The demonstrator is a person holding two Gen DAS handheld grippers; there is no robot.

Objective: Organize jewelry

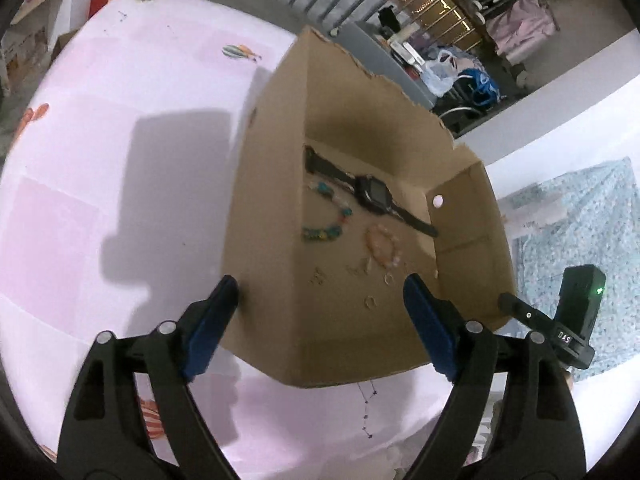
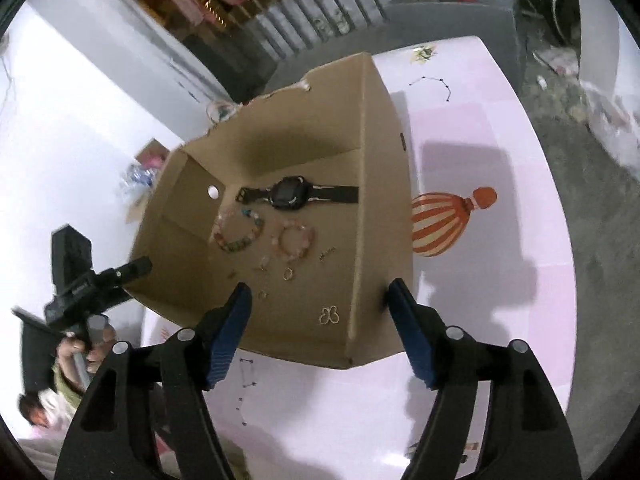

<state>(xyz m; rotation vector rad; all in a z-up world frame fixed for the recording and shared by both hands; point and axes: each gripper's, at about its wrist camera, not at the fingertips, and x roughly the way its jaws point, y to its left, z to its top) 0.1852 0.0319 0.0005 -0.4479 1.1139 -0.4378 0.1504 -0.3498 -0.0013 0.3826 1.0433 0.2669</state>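
Observation:
An open cardboard box (image 1: 272,240) (image 2: 384,200) stands on the pink table. On its floor lie a black watch (image 1: 372,192) (image 2: 294,193), a turquoise bead bracelet (image 1: 320,235) (image 2: 240,246), a pink bead bracelet (image 1: 396,260) (image 2: 308,236), small rings (image 1: 371,301) (image 2: 288,274) and a gold butterfly piece (image 2: 329,315). My left gripper (image 1: 320,294) is open and straddles the box's near left wall, one pad outside and one over the floor. My right gripper (image 2: 318,298) is open astride the right wall, above the butterfly piece. Neither holds anything.
The pink tablecloth (image 1: 120,160) carries a striped balloon print (image 2: 440,224) right of the box. The table's edge drops to a grey floor (image 2: 580,200). A person's hand (image 2: 80,350) grips the left tool at the box's left. A railing and clutter lie beyond.

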